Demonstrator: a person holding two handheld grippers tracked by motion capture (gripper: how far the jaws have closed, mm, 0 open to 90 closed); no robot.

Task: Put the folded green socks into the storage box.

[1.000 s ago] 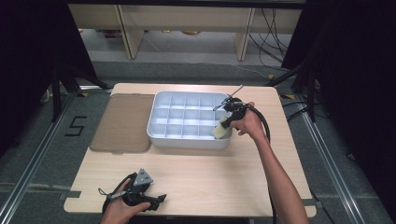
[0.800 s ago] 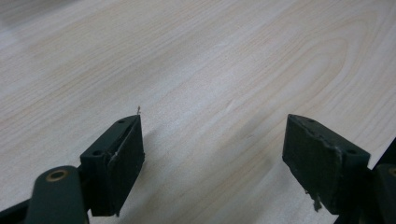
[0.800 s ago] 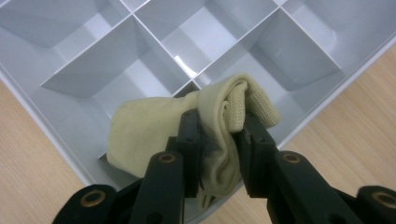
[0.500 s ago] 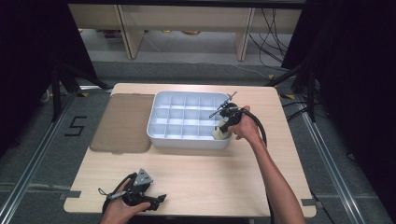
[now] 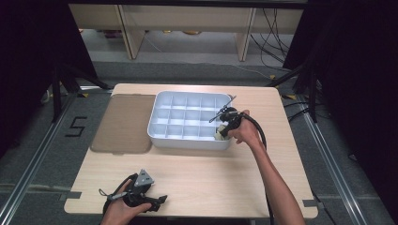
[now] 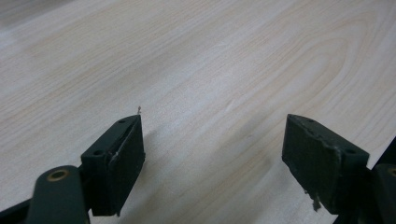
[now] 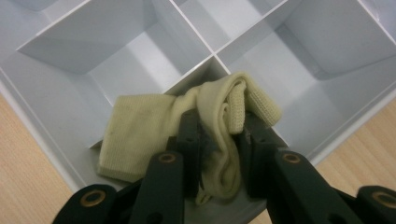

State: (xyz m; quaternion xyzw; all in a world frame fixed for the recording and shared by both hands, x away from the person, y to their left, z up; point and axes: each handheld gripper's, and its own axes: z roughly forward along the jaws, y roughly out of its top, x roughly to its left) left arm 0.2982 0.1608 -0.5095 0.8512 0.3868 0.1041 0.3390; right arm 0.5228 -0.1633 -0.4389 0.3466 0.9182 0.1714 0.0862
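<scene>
At the near right corner of the white divided tray (image 5: 187,119), the right tongs (image 7: 219,140) are clamped on a pale yellow sock (image 7: 154,135), which hangs over a divider into the corner compartment. Left of the tray, touching its side, a brown lid (image 5: 123,123) lies flat on the bench (image 5: 211,178). Well in front of the tray, near the bench's edge, the left tongs (image 6: 212,154) rest wide open, gripping nothing
</scene>
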